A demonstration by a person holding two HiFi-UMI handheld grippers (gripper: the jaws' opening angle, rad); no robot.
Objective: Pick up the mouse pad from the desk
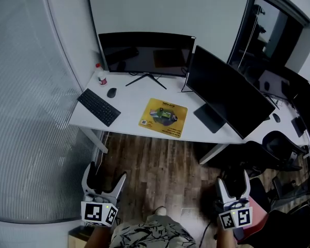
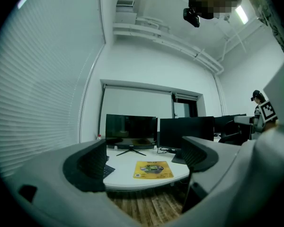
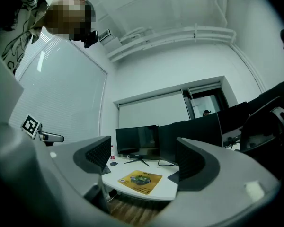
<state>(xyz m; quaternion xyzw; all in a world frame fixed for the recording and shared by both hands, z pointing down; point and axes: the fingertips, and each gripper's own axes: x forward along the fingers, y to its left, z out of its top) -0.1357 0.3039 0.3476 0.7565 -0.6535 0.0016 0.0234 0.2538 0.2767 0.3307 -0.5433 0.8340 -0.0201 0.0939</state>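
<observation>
A yellow mouse pad (image 1: 164, 117) with a printed picture lies flat near the front edge of the white desk (image 1: 129, 112). It also shows between the jaws in the left gripper view, mouse pad (image 2: 153, 170), and in the right gripper view, mouse pad (image 3: 139, 181). My left gripper (image 1: 107, 179) is held low over the wooden floor, well short of the desk, open and empty. My right gripper (image 1: 232, 182) hangs at the same height to the right, also open with nothing in it.
Two dark monitors (image 1: 146, 53) (image 1: 227, 92) stand behind the pad. A black keyboard (image 1: 98, 107), a mouse (image 1: 111, 92) and a small bottle (image 1: 101, 75) sit at the desk's left. Black chairs (image 1: 279, 149) crowd the right. A blind-covered glass wall (image 1: 26, 112) runs along the left.
</observation>
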